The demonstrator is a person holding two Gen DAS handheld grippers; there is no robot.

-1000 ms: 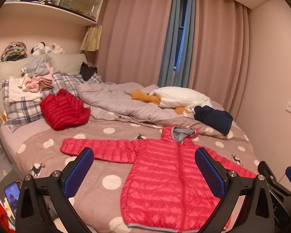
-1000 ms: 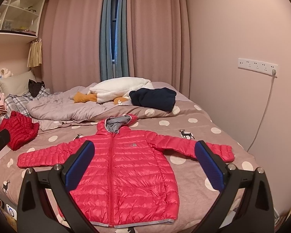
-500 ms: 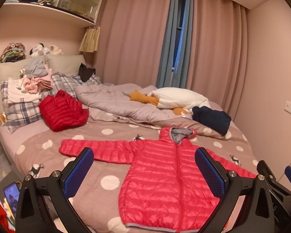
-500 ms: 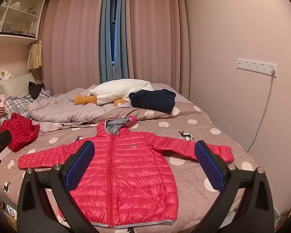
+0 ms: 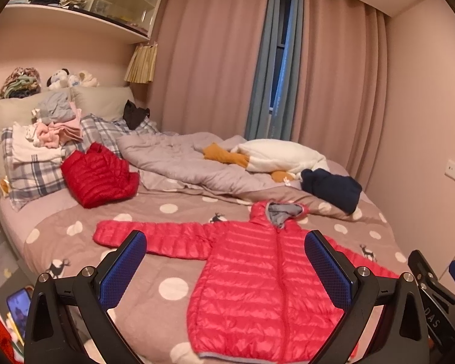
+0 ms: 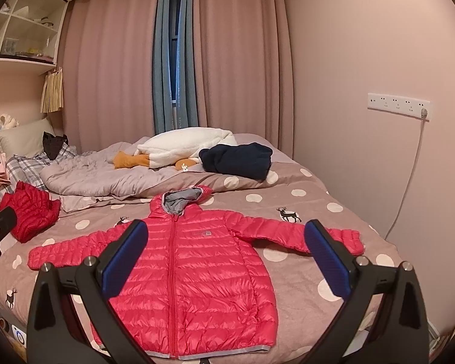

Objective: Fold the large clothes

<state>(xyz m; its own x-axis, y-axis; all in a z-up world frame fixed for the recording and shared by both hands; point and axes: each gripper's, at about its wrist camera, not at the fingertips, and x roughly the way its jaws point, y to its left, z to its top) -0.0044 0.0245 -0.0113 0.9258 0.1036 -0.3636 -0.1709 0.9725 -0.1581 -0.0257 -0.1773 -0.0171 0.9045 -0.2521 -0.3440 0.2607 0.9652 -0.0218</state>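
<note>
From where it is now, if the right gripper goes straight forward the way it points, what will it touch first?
Most likely the pink quilted hooded jacket spread flat on the polka-dot bedspread. The right gripper is open, holds nothing, and points at the jacket's chest. Depth is unclear, so how far off it lies I cannot tell.

The jacket (image 6: 197, 270) lies on the bed (image 6: 306, 276), a quilt (image 6: 112, 179) behind it, a folded jacket (image 6: 30, 212) to its left.

red puffer jacket (image 6: 197, 261) flat, sleeves outspread
</note>
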